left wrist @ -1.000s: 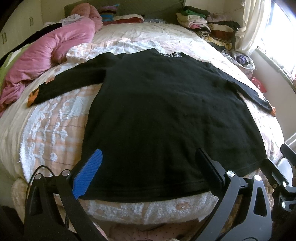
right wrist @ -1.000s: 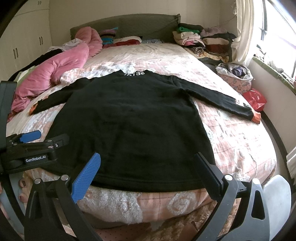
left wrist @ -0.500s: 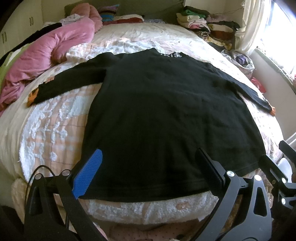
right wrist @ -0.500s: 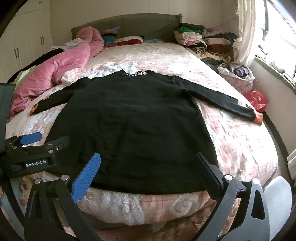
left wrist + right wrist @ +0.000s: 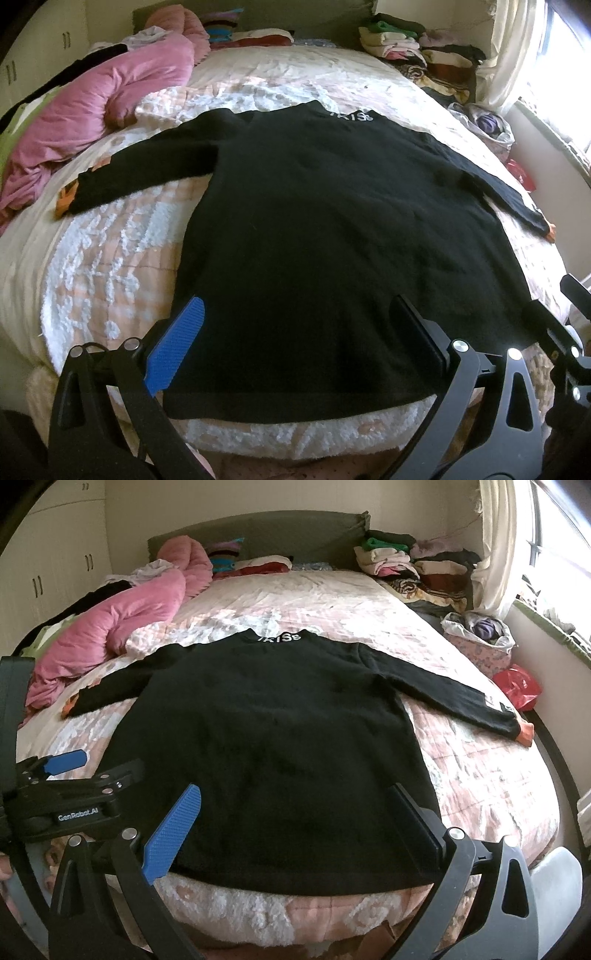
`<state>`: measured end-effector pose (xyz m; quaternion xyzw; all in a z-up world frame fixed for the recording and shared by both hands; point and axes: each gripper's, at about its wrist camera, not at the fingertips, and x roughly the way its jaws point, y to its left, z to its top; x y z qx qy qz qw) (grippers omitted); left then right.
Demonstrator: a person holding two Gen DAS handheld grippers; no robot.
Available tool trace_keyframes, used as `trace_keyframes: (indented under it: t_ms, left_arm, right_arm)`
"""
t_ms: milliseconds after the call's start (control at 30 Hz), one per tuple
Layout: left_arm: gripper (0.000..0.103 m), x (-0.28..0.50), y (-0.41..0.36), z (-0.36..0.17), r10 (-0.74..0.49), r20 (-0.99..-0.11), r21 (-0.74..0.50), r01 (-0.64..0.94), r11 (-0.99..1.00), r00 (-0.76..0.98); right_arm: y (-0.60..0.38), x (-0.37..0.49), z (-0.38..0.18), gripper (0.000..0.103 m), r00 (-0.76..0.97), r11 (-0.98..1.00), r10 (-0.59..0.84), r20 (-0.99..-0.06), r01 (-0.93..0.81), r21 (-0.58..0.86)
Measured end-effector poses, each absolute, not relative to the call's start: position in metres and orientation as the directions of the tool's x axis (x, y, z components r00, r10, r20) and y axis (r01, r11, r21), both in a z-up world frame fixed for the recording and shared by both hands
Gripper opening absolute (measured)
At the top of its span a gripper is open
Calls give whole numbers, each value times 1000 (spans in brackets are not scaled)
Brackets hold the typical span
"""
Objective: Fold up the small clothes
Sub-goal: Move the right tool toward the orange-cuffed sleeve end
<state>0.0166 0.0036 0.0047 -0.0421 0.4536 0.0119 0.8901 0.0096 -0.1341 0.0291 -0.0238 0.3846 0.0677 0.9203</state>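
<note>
**Two tools spread wide above the hem of a flat black top**

Both tools hang with their fingers far apart and nothing between them. The left tool (image 5: 295, 332) sits over the near hem of the black top (image 5: 332, 229), its blue-padded finger (image 5: 175, 350) above the hem's left corner and its black finger (image 5: 417, 332) above the right part of the hem. The right tool (image 5: 295, 812) is just beside it, over the hem's right half, with its own blue finger (image 5: 173, 834) and black finger (image 5: 413, 816) equally wide. From the right wrist view the left tool shows at the left edge; whether either tool touches the cloth I cannot tell.

The black top lies flat and unfolded on the bed (image 5: 480, 775), neck pointing away toward the headboard (image 5: 258, 531), hem at the near edge of the mattress. White lettering (image 5: 280, 638) runs across the collar. Both long sleeves stretch out sideways: the left sleeve (image 5: 140, 173) ends in an orange cuff near the pink duvet (image 5: 92, 110), and the right sleeve (image 5: 450, 694) ends in an orange cuff (image 5: 526, 733) close to the bed's right edge, with a pale label just above it.

A pile of folded clothes (image 5: 413, 561) sits at the far right corner of the bed, a basket of laundry (image 5: 476, 638) lies beside the mattress under the window, and a red bag (image 5: 517, 686) lies near it.
</note>
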Motion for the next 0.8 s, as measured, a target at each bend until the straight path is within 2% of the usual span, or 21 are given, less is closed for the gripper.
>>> trace_keyframes:
  t_ms: [800]
  left_arm:
    - [94, 86, 19, 37, -41, -787, -90, -49, 995, 616]
  right_arm:
    - [-152, 68, 76, 99, 762, 994, 114, -637, -91, 68]
